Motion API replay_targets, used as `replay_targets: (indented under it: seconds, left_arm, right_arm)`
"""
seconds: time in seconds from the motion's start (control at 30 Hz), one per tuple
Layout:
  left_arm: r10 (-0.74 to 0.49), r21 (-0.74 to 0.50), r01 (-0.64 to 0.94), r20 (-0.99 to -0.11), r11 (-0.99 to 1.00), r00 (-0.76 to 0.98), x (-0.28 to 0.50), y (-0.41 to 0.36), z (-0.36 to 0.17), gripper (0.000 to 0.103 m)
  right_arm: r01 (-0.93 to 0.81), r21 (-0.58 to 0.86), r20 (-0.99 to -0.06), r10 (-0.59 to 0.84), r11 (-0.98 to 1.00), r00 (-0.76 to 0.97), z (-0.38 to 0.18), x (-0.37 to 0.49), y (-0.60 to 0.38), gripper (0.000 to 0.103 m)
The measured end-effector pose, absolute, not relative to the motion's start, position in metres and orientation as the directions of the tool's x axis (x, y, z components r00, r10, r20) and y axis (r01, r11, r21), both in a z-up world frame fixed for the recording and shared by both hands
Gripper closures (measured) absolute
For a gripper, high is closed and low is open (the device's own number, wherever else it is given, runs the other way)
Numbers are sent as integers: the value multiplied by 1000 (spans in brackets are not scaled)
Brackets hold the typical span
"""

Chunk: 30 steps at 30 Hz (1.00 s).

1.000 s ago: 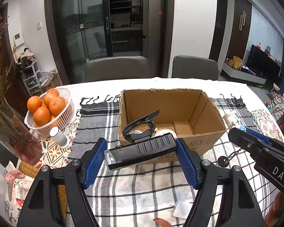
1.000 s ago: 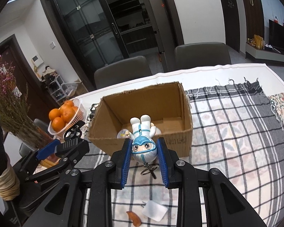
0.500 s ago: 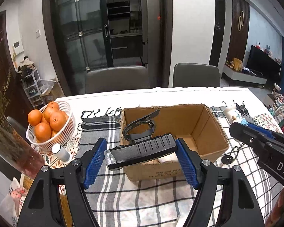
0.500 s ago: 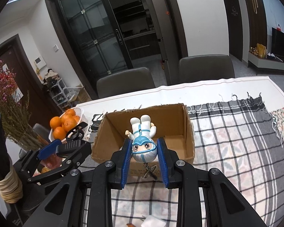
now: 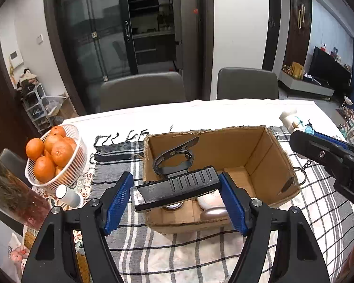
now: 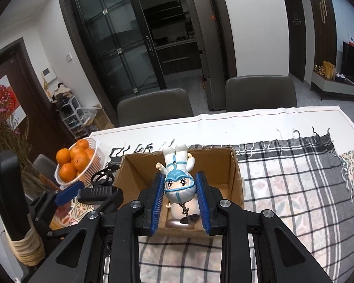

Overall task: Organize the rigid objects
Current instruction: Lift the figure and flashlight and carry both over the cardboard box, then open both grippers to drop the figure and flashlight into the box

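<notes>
We see one cardboard box, two chairs, left tongs clamping one black bike light, right tongs pinching one figurine keychain, both above the box.

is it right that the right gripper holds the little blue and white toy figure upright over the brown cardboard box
Not quite: the right gripper holds the little blue and white toy figure upside down, head toward the camera, over the brown cardboard box. The right wrist view shows it.
</notes>
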<state>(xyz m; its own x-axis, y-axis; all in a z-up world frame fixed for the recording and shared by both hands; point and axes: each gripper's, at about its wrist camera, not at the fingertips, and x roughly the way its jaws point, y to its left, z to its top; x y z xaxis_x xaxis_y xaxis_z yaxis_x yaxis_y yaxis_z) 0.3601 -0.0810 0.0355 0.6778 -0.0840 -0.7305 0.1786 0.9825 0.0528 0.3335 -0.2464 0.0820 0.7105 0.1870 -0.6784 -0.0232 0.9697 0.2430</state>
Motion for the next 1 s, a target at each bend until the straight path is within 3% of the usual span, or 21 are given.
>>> replay_targets:
  seconds: [0.5, 0.7, 1.0]
  left_arm:
    - [-64, 47, 176, -817, 983, 573, 393, -86, -4, 30]
    - [-51, 48, 153, -811, 987, 582, 393, -83, -2, 28]
    - [-50, 43, 138, -792, 990, 608, 379, -77, 6, 28]
  right_arm:
    - [35, 283, -776, 207, 958, 596, 26, 370, -258, 74]
    - [53, 266, -797, 188, 963, 574, 17, 373, -259, 68]
    - [64, 257, -802, 176, 964, 571, 18, 364, -258, 67]
